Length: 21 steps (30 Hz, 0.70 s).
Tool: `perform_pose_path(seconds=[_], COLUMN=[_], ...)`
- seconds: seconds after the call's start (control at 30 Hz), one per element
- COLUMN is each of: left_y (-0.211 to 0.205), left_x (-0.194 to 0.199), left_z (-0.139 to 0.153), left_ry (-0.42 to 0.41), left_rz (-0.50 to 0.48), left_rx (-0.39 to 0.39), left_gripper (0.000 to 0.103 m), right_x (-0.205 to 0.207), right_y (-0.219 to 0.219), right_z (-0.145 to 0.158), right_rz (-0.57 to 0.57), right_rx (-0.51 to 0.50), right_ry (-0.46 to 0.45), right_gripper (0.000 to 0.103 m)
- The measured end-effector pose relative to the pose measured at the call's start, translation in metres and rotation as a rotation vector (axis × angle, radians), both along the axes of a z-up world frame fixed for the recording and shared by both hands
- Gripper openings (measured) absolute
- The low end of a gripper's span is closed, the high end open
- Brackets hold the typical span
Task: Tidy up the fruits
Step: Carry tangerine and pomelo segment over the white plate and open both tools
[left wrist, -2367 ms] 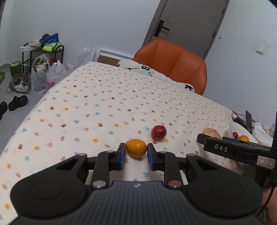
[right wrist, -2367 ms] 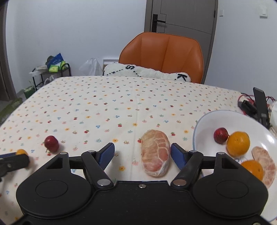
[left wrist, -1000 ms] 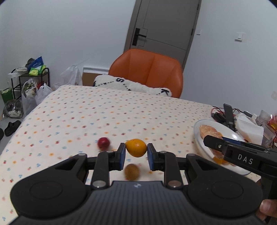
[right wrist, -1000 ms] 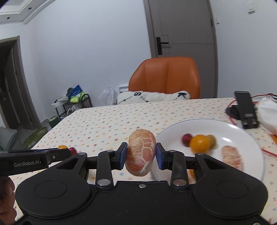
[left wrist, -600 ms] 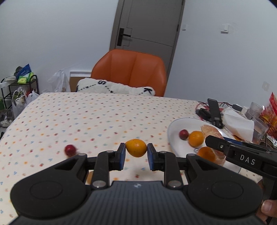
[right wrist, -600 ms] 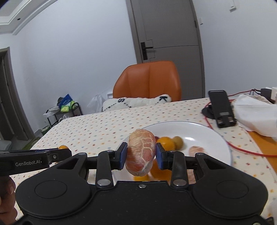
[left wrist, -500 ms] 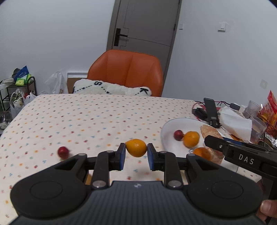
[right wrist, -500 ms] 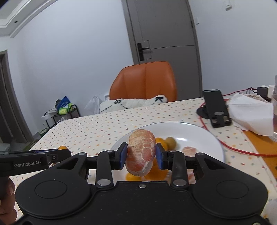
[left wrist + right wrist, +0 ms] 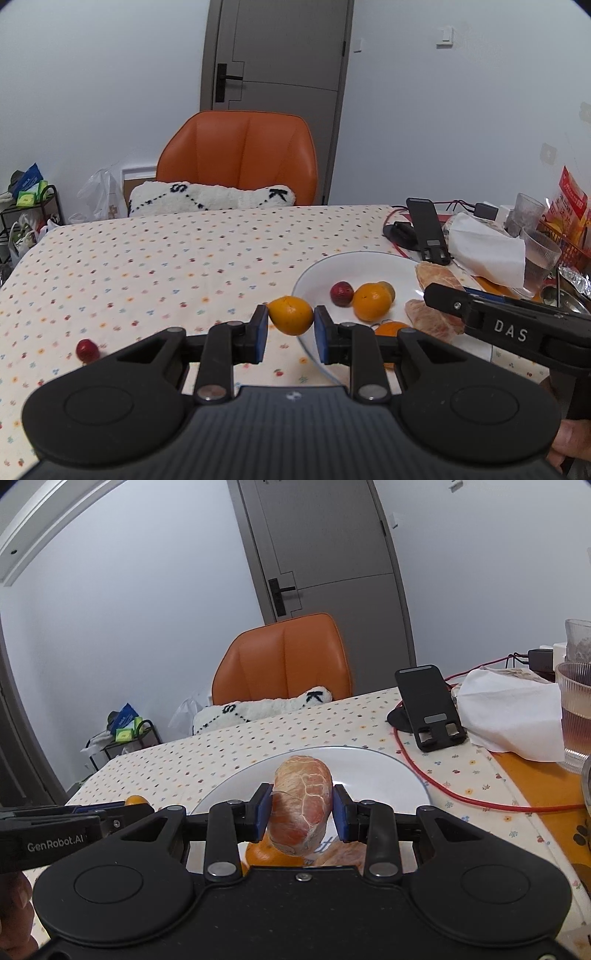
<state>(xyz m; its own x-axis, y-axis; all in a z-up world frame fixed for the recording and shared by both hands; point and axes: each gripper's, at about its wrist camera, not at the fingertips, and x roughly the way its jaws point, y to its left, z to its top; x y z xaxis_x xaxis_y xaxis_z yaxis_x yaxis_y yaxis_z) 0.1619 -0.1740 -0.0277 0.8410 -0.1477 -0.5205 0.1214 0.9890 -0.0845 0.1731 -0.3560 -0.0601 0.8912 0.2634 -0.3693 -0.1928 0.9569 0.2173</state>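
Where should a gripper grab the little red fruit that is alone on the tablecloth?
Grip the little red fruit across its middle, coming straight down from above. It is small, round and low on the tablecloth, with open cloth around it, so fingers fit on either side. Squeeze gently: a round fruit may roll or pop out.

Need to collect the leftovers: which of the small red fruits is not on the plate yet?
The small red fruit lying on the dotted tablecloth, far left of the left tongs. The other red fruit already sits on the white plate.
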Motion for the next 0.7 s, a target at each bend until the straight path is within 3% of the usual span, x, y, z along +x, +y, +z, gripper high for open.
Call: perform_pose_path(seconds=[0.47, 0.7], left_y=[-0.015, -0.012], left_x=[0.023, 0.018], left_z=[-0.010, -0.010], left_ry=[0.028, 0.028], left_rz=[-0.011, -0.005], left_rx=[0.008, 0.021], left_gripper=[0.025, 0.038], right_x=[0.001, 0.002], right_y=[-0.014, -0.013], right_z=[-0.012, -0.015], right_rz=[0.009, -0.004], right_rx=[0.062, 0.065], right_ry=[0.032, 0.049], right_gripper=[0.045, 0.050])
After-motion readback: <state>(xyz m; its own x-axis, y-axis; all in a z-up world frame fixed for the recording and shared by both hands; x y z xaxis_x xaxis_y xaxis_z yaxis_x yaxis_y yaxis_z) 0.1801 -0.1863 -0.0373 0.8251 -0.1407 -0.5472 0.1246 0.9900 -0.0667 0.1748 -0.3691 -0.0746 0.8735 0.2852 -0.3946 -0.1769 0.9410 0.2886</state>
